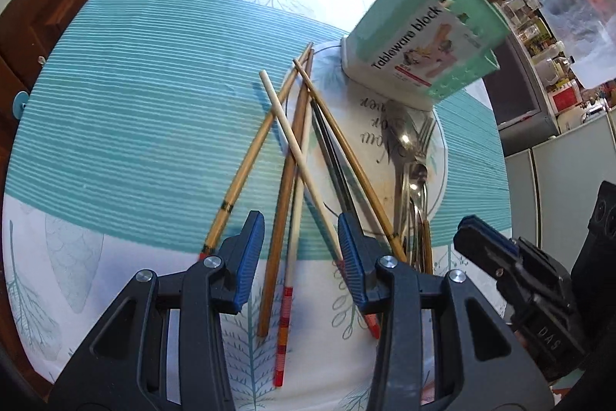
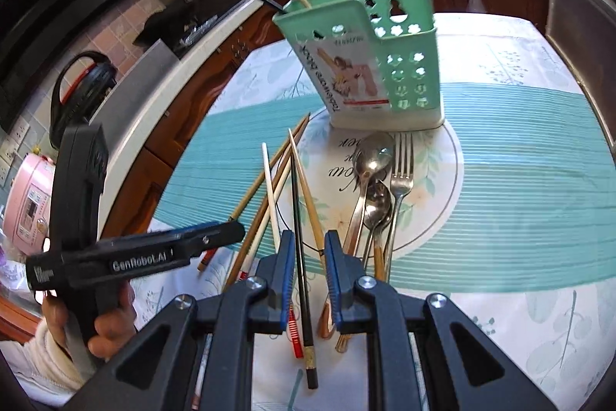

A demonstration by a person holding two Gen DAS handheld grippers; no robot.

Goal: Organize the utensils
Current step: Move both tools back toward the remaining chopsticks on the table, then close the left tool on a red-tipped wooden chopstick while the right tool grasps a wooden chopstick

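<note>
Mint-green holder with flower-shaped holes and a white label. Tablecloth white with teal stripes and leaf prints. Chopsticks tan, brown, cream and black, some red-banded. Silver spoons and fork. Gripper black with blue pads.

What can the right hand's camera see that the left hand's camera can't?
Only the right wrist view shows the pink cooker, the black kettle and the hand gripping the left gripper.

Only the left wrist view shows white cabinets and cluttered shelves behind the table.

Both show the green utensil holder, the loose chopsticks, the spoons, the fork and the patterned tablecloth.
</note>
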